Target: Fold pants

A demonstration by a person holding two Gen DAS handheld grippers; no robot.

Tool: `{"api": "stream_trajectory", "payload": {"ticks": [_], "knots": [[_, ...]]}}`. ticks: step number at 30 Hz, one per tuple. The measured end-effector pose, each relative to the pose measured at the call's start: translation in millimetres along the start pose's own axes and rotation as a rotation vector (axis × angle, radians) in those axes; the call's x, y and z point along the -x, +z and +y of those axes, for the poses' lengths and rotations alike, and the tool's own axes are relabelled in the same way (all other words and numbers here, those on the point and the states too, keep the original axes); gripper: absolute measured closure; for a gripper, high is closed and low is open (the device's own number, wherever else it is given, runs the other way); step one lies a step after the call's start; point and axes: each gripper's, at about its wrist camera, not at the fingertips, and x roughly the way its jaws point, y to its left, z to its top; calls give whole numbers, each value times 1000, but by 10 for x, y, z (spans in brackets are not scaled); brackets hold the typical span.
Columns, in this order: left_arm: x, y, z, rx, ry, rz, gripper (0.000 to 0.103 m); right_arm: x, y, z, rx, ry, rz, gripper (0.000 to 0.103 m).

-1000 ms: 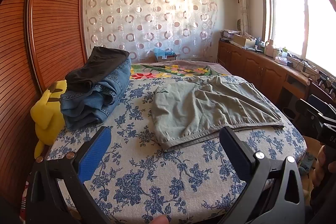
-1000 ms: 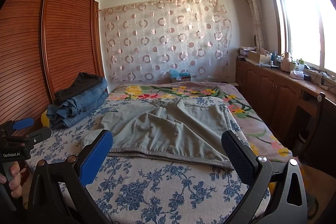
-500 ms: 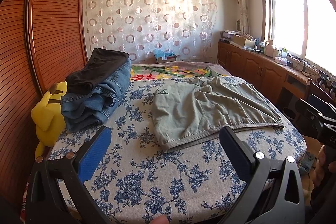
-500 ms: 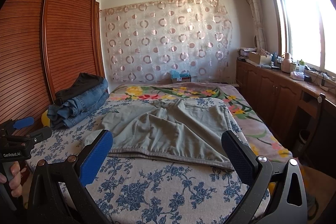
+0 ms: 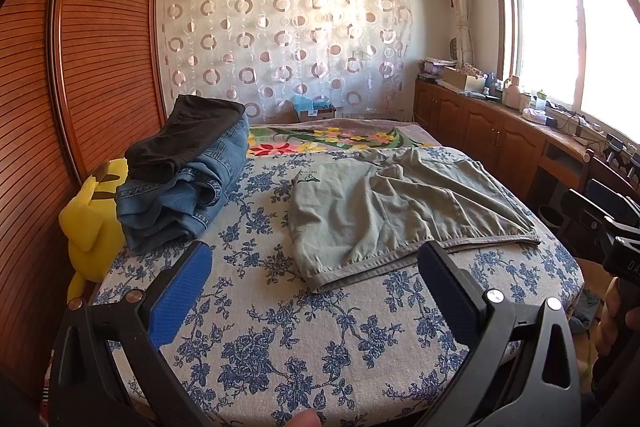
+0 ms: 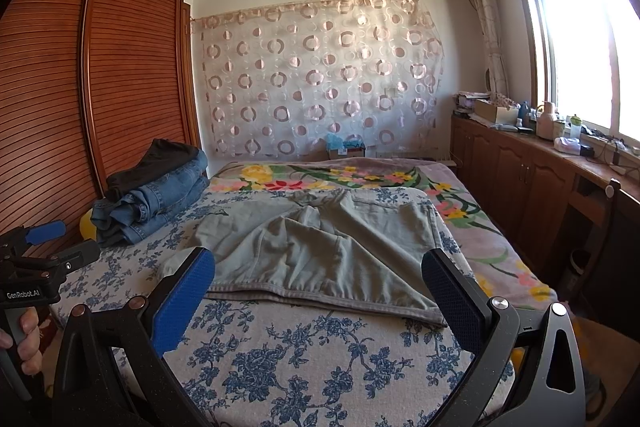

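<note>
A: Grey-green pants (image 5: 392,211) are lying spread on the bed (image 5: 280,327), both hand-held grippers, left (image 5: 316,291) and right (image 6: 320,291), hovering released and empty.

B: Soft, light cloth, likely slumping; the near hem corners are looking like the best holds.

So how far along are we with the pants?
Done: folded blue jeans under a folded black garment, stacked at the bed's left side. In hand: nothing; left gripper and right gripper are open. Left: the grey-green pants lie spread, unfolded.
</note>
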Motion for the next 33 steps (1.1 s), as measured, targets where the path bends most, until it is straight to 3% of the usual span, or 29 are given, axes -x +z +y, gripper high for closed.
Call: {"api": "stream_trajectory", "payload": {"ticks": [24,33], "knots": [[26,27,-13,-3,7,-6,0,-6,-7,7,1,0,3,0],[-177,-57,11,-23,1,33,0,-32,-42,-77,0,-9,22,0]]}}
